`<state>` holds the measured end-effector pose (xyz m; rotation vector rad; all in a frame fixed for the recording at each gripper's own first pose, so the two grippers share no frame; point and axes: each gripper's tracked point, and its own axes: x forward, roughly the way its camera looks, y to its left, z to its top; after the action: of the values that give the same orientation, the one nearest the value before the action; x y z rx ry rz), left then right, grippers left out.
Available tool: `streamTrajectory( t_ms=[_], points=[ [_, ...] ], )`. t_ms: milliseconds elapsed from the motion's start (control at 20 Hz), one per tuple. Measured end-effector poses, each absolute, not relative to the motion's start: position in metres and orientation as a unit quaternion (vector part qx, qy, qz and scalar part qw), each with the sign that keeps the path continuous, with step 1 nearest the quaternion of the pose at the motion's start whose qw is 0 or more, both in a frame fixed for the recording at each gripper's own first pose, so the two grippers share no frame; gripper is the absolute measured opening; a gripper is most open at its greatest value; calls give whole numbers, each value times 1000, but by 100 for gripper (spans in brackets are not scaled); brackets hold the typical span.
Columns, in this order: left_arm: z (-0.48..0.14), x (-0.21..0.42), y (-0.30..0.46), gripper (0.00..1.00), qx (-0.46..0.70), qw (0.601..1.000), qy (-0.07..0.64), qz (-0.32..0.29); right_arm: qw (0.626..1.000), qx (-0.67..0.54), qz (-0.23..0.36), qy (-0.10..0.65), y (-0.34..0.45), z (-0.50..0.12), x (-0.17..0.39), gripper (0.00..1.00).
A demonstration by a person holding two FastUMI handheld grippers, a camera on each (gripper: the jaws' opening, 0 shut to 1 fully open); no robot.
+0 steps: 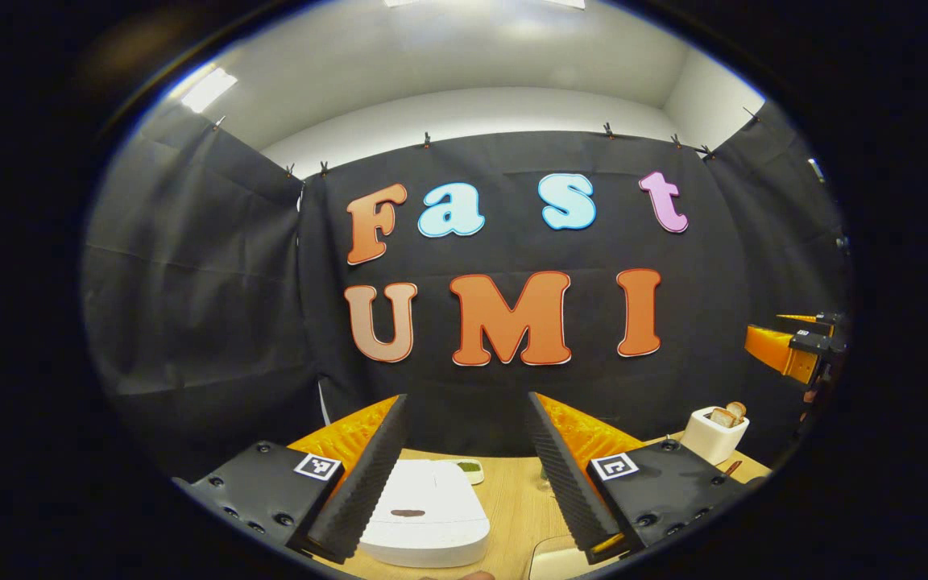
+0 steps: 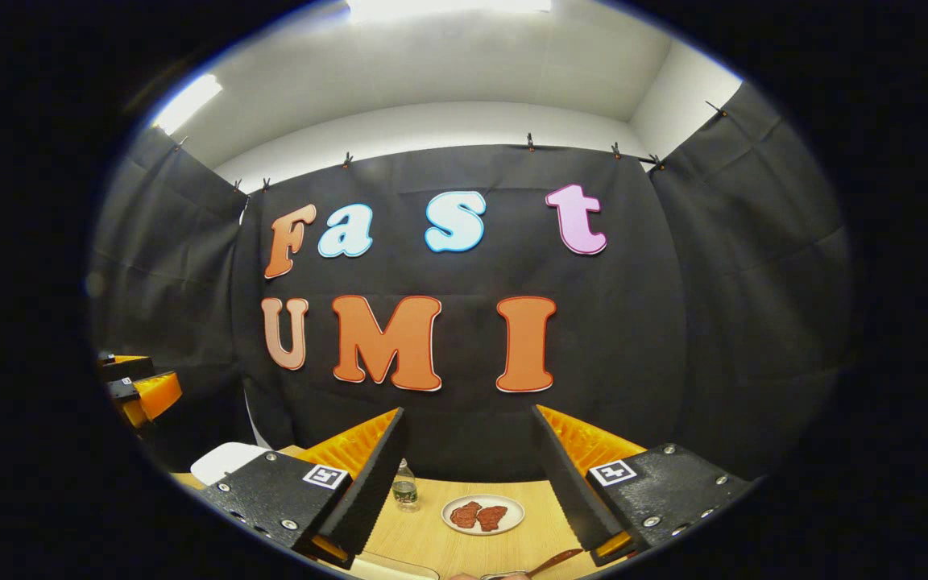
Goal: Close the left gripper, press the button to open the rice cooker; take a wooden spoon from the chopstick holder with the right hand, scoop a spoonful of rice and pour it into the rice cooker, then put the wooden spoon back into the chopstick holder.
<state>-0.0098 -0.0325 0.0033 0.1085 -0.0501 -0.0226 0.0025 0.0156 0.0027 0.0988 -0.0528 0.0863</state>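
Observation:
The white rice cooker sits on the wooden table, lid down, with a dark oval button on top. It lies low between the fingers of my left gripper, which is open and held above the table. A corner of the cooker appears at the left of the right gripper view. My right gripper is open too and holds nothing. A thin brown handle lies at the bottom edge near its right finger. A white box with brown rounded pieces sticking out stands at the right.
A small dish of something green sits behind the cooker. A plate with red meat slices and a small bottle stand on the table ahead of the right gripper. A pale container rim shows at the bottom.

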Motion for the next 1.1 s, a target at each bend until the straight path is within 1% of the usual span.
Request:
streamTrajectory(
  t_ms=[50, 100, 150, 200, 300, 350, 400, 450, 500, 550, 750, 900, 1000, 1050, 1100],
  points=[
    [3, -8, -31, 96, 55, 998, -24, -11, 998, 50, 38, -24, 12, 2, 4, 98],
    [3, -7, -29, 96, 57, 998, -23, -10, 998, 52, 38, -20, 11, -1, 3, 93],
    [5, -6, -27, 98, 56, 998, -25, -7, 997, 57, 40, -14, 11, -5, 3, 94],
    [6, -5, -24, 96, 56, 998, -25, -6, 997, 61, 38, -9, 9, -7, 2, 93],
    [4, -4, -19, 96, 58, 998, -21, -4, 997, 64, 32, -8, 4, -8, 1, 94],
    [5, -2, -15, 96, 58, 998, -19, 0, 998, 61, 27, -10, 2, -7, 2, 98],
    [5, -1, -10, 96, 53, 998, -15, 1, 998, 55, 23, -11, 1, -7, 2, 94],
    [2, 0, -6, 97, 46, 999, -8, 7, 998, 50, 20, -13, 0, -7, 1, 94],
    [-1, 1, -1, 96, 37, 999, -1, 14, 999, 46, 20, -14, 0, -8, -1, 93],
    [-3, 2, -2, 96, 32, 999, 3, 12, 999, 42, 21, -14, 1, -9, -2, 94],
    [-8, 5, 7, 99, 37, 999, 18, 20, 999, 30, 24, -10, 5, -15, -4, 94],
    [-11, 13, 37, 98, 30, 998, 33, 53, 999, 25, 26, -4, 9, -17, -1, 93],
    [-14, 18, 52, 92, 17, 997, 46, 65, 999, 23, 23, -2, 10, -18, 0, 94],
    [-16, 22, 60, 80, 14, 996, 53, 70, 999, 23, 24, -2, 11, -18, -1, 93],
    [-20, 26, 67, 65, 12, 995, 63, 73, 999, 21, 25, -2, 13, -19, 0, 93]
  ],
)
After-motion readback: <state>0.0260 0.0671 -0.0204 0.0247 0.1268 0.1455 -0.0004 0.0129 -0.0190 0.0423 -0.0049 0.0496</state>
